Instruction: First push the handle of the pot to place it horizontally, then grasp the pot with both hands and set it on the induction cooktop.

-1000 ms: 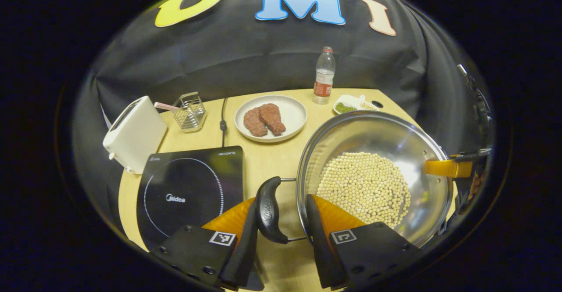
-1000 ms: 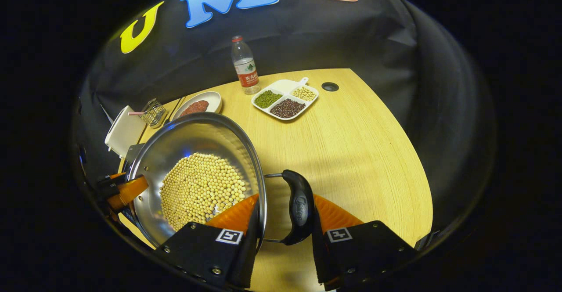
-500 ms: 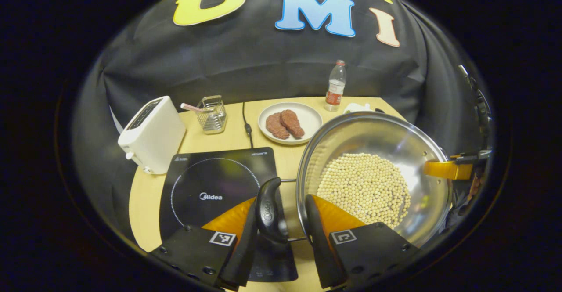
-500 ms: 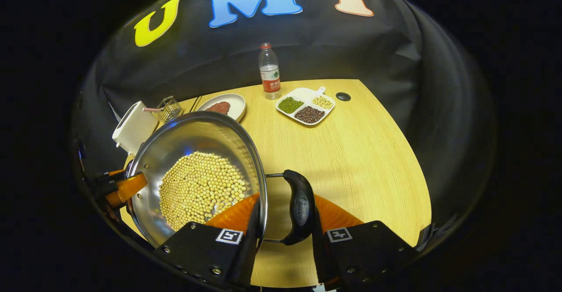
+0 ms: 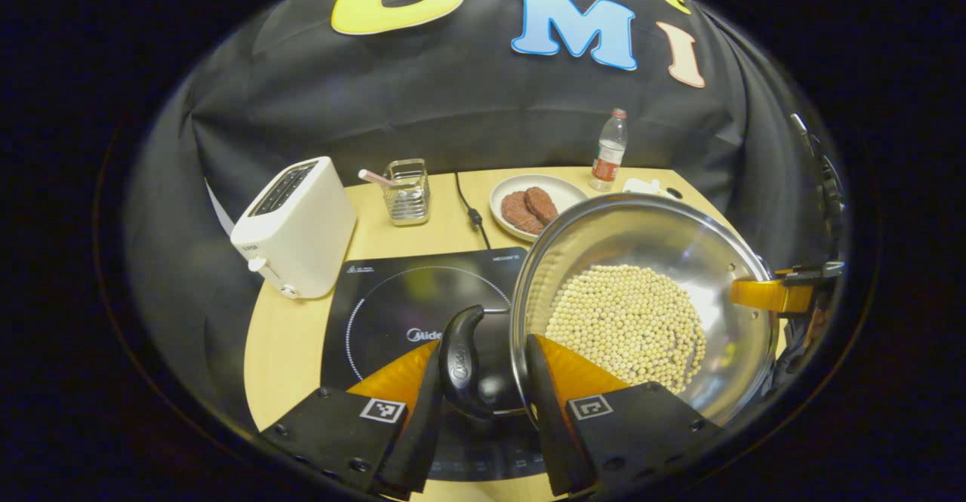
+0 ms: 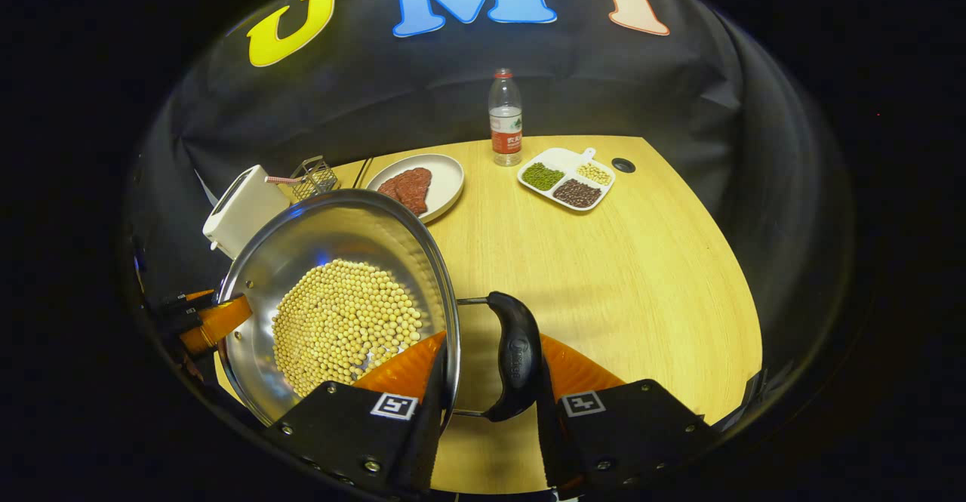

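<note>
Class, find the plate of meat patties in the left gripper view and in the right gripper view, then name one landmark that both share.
Left gripper view: the plate of meat patties lies right of centre at the table's far edge, just behind the pot.
Right gripper view: the plate lies left of centre, again behind the pot's rim.
Shared landmark: the water bottle standing right of the plate.

We see the steel pot (image 5: 641,260) (full of pale beans) at right of frame, overlapping the black induction cooktop (image 5: 400,298) at centre.
</note>
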Motion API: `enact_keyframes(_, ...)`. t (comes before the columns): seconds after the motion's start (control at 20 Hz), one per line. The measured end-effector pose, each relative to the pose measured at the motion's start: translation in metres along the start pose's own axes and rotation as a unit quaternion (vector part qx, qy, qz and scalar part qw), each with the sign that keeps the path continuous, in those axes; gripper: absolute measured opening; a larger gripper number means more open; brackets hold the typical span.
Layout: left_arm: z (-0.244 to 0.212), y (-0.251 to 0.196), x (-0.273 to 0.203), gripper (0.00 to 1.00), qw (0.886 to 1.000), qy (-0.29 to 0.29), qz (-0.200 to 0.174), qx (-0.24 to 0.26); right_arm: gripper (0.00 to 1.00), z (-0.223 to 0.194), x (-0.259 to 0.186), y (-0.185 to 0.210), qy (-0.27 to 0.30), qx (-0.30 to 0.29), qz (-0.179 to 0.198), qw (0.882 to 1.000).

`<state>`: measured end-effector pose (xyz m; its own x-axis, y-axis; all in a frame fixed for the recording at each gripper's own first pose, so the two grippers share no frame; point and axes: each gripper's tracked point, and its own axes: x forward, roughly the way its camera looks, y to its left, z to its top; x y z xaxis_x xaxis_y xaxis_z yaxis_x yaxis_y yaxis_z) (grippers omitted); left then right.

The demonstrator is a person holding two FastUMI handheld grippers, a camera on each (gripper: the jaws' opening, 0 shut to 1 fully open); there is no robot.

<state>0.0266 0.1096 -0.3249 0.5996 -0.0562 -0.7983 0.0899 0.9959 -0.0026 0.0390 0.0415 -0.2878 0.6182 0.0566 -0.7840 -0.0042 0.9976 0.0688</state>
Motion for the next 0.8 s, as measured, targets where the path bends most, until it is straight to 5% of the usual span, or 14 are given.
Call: enact_keyframes(0.8,-0.012,0.115,0.013,0.64,1.0,0.01,0.016,-0.019,0.55,0.0,0.025,0.112,0.023,-0.018,0.012,1.0)
